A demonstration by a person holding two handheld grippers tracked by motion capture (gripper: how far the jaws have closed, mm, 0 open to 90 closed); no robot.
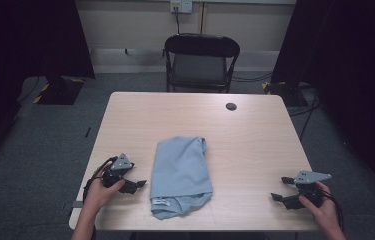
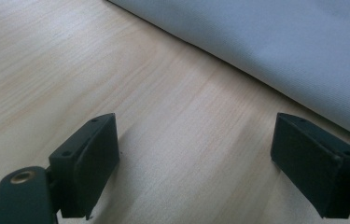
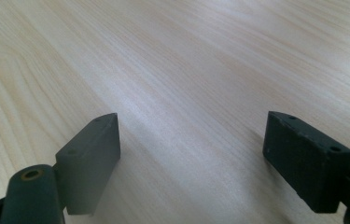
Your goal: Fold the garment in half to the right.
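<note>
A folded light blue cloth [image 1: 181, 175] lies on the wooden table [image 1: 245, 135], near its front middle, with a small white label at its near end. My left gripper [image 1: 137, 184] rests on the table just left of the cloth, open, nothing between its fingers. In the left gripper view the cloth [image 2: 275, 42] fills the upper right, a little beyond the gripper [image 2: 210, 163]. My right gripper [image 1: 281, 189] sits open near the table's front right corner, well away from the cloth. In the right gripper view bare wood lies ahead of the gripper [image 3: 205, 158].
A small dark round cap [image 1: 231, 106] sits in the table top near the far edge. A black folding chair [image 1: 200, 60] stands behind the table. Dark curtains hang at both sides, and cables run over the grey floor.
</note>
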